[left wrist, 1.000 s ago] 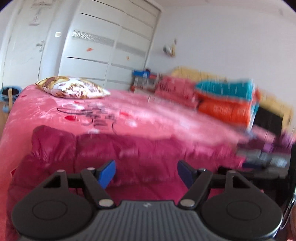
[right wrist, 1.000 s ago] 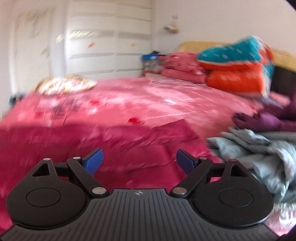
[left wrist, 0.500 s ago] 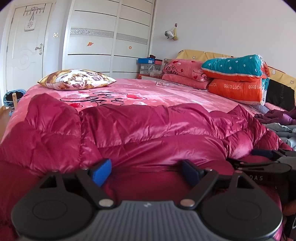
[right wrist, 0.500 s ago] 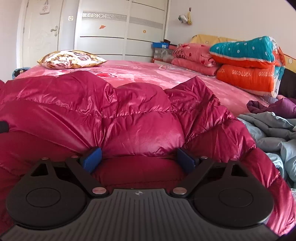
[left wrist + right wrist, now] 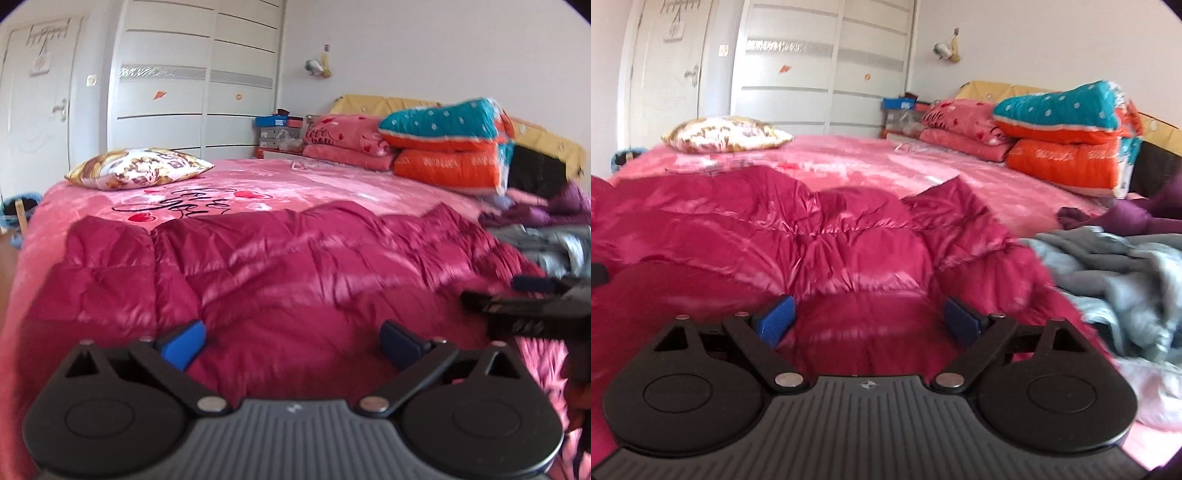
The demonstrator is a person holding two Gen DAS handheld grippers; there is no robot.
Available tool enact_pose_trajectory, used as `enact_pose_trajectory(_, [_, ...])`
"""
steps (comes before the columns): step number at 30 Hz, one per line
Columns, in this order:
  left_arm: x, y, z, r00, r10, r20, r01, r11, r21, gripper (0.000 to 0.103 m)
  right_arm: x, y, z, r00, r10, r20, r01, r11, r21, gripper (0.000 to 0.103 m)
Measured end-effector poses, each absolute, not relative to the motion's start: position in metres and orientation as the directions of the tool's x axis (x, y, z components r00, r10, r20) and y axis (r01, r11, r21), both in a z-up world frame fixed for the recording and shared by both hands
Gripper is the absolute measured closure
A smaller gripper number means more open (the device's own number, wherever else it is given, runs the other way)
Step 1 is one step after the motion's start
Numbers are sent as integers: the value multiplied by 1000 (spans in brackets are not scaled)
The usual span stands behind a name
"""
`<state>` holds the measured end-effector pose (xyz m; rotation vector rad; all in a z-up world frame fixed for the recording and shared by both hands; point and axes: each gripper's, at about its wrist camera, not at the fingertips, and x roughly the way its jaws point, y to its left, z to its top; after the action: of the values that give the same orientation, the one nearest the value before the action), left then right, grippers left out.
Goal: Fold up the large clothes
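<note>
The magenta puffer coat (image 5: 295, 266) lies spread on the pink bed (image 5: 332, 184), directly ahead of and beneath both tongs. The left gripper (image 5: 291, 341) hangs over the coat's near edge with its jaws opening, already wide; the blue pads (image 5: 183, 341) seem clear of the fabric, though blur makes the contact hard to judge. The right gripper (image 5: 868, 319) sits just to its right, jaws also spread wide, with the coat's padded front bulging between and ahead of them but not pinched. A grey garment (image 5: 1115, 277) lies crumpled just right of the right gripper, touching the coat's edge. Beyond the coat, far from both tongs, rests a patterned pillow (image 5: 140, 171).
</note>
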<state>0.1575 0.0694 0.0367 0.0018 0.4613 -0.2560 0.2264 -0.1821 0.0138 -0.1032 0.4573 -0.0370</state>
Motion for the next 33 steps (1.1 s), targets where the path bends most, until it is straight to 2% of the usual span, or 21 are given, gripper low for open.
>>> enact_pose_trajectory(3, [131,67,41,866,-230,-443,246,969,-22,1,189,-189,22,900,-69,-431,56,997,-43,0])
enact_pose_trajectory(6, [102,67,49,848,-243,-471,248,967,-52,1,149,-196,24,893,-88,-442,105,994,14,0])
enact_pose_trajectory(13, [37,58,63,827,-218,-519,247,969,-12,1,67,-196,29,872,-110,-476,152,987,51,0])
enact_pose_trajectory(17, [3,62,79,825,-232,-515,234,970,-63,1,30,-191,44,882,-123,-455,147,989,18,0])
enact_pose_trajectory(20, [-18,66,91,824,-248,-509,230,968,-98,1,6,-195,59,894,-118,-432,153,987,46,0])
enact_pose_trajectory(33, [-75,77,136,831,-242,-500,199,970,-139,1,-72,-192,120,931,-120,-345,160,983,91,0])
